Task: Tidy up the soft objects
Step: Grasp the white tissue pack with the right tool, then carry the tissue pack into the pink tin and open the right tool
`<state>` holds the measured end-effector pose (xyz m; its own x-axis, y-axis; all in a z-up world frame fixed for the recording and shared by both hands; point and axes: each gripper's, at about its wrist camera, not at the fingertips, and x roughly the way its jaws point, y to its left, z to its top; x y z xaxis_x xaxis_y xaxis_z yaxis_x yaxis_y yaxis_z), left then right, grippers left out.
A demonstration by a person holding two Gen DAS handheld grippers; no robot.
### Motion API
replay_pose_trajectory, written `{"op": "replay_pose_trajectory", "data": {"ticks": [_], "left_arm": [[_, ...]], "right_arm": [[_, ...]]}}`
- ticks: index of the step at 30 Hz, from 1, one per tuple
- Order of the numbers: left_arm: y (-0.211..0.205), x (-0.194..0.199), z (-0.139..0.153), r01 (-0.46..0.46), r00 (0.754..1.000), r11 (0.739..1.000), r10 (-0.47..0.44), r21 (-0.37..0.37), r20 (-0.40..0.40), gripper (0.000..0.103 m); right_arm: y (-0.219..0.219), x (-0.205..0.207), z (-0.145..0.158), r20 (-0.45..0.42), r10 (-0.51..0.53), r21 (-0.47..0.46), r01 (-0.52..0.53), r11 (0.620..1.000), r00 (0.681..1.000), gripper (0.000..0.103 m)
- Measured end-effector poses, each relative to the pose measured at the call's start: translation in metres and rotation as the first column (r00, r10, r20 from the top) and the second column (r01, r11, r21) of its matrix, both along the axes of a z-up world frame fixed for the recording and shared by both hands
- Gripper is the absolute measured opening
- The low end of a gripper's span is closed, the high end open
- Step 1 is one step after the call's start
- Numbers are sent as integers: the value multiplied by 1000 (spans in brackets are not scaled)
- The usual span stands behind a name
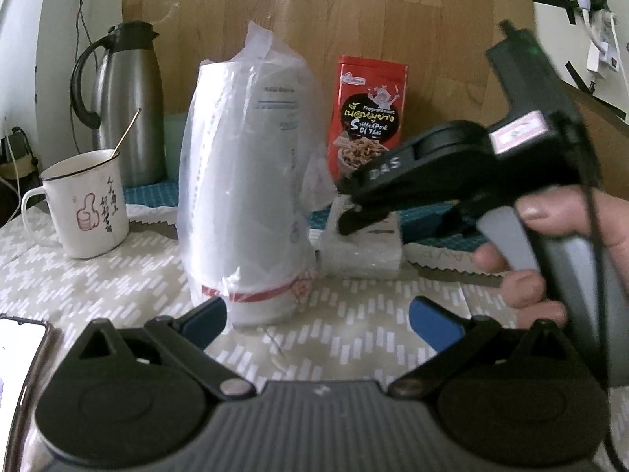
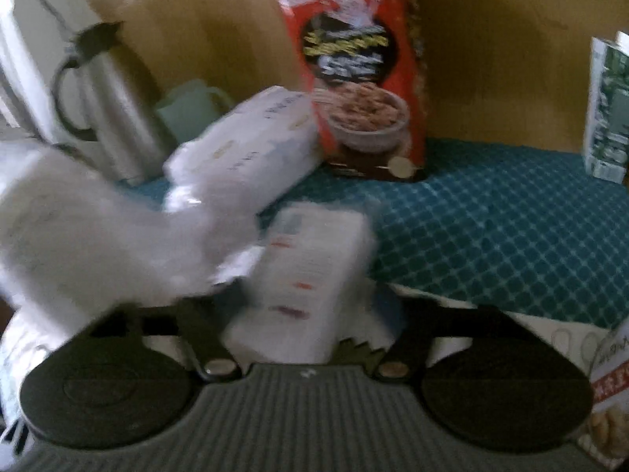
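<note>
**White tissue pack between right jaws**

Blue-padded left gripper (image 1: 316,320) is hovering agape before the bagged paper cups (image 1: 245,192). Right gripper (image 1: 350,212) is bracketing the tissue pack (image 2: 310,275) on the tablecloth (image 1: 118,275) (contact unclear, blurred). Red snack bag (image 1: 369,114) is standing behind.

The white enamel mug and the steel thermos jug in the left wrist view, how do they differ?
The white enamel mug is short and open-topped, with a spoon handle sticking out; the steel thermos jug is tall and closed by a black lid. The mug is white with a thumbs-up drawing and dark writing; the jug is bare brushed metal. The mug's handle is white, the jug's black. Both stand upright on the table, handles towards the left of the picture.
</note>
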<state>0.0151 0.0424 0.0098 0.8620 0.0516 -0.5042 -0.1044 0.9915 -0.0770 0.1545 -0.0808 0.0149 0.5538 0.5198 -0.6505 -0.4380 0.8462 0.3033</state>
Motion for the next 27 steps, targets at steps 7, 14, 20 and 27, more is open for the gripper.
{"op": "replay_pose_trajectory", "data": {"ticks": [7, 14, 20, 27], "left_arm": [[3, 0, 0, 2, 1000, 1000, -2, -9, -2, 103], [19, -3, 1, 36, 999, 992, -35, -121, 10, 103], [46, 1, -3, 62, 997, 954, -73, -295, -26, 102], [55, -20, -3, 111, 990, 912, -135, -394, -34, 102]], "right_arm": [[-33, -19, 1, -5, -55, 27, 55, 998, 998, 52], [-79, -79, 7, 108, -75, -36, 80, 996, 991, 52], [-92, -150, 24, 304, 38, -167, 14, 986, 952, 53], [-76, -214, 16, 359, 271, -357, -137, 924, 893, 57]]}}
